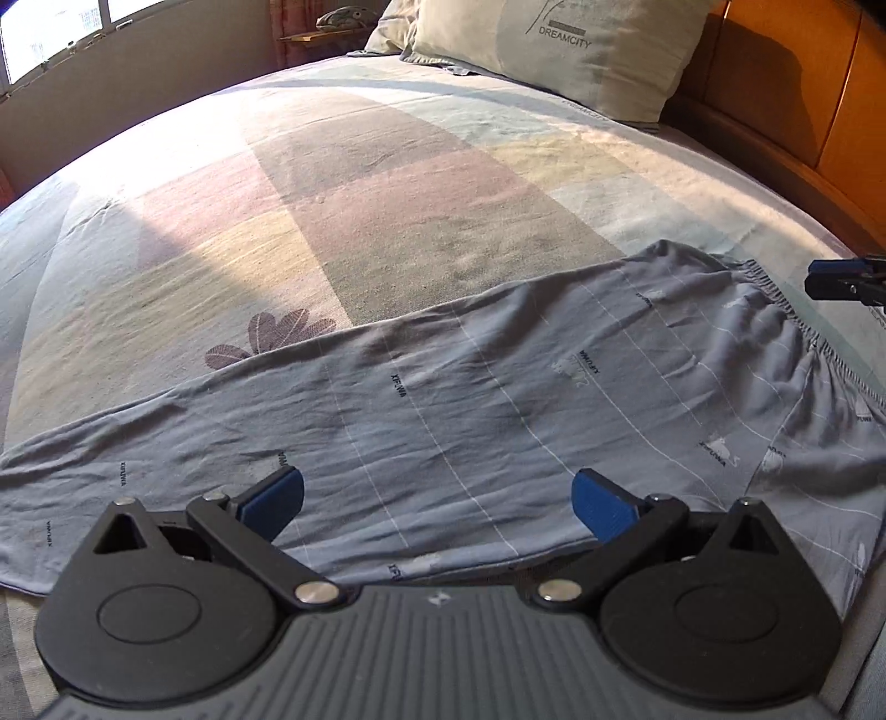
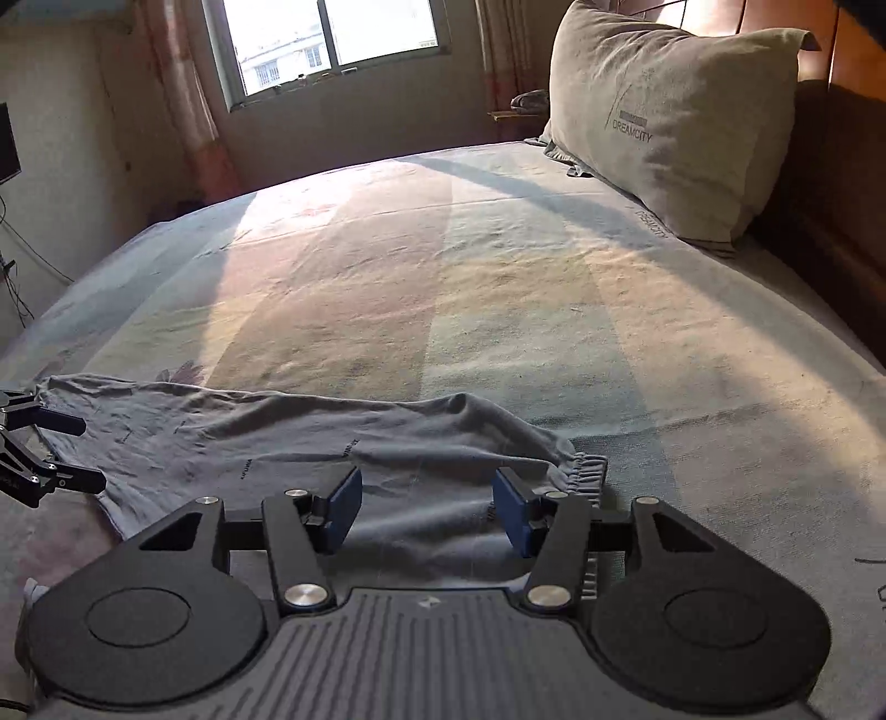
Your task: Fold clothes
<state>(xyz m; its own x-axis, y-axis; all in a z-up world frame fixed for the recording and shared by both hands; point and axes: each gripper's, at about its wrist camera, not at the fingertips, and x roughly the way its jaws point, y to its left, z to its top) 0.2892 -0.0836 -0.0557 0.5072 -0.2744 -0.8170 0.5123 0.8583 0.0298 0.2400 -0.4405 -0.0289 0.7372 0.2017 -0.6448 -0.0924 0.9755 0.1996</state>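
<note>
A pair of grey trousers with thin white lines and small printed words lies flat across the near side of the bed, folded lengthwise, its elastic waistband at the right. My left gripper hovers over the leg part, open wide, nothing between its blue pads. In the right wrist view the same trousers lie below my right gripper, which is open above the cloth near the waistband and holds nothing. Each gripper shows at the edge of the other's view: the right gripper, the left gripper.
The bed sheet has pastel stripes and a dark flower print. A grey pillow leans on the wooden headboard at the far right. A window and curtains stand beyond the far bed edge.
</note>
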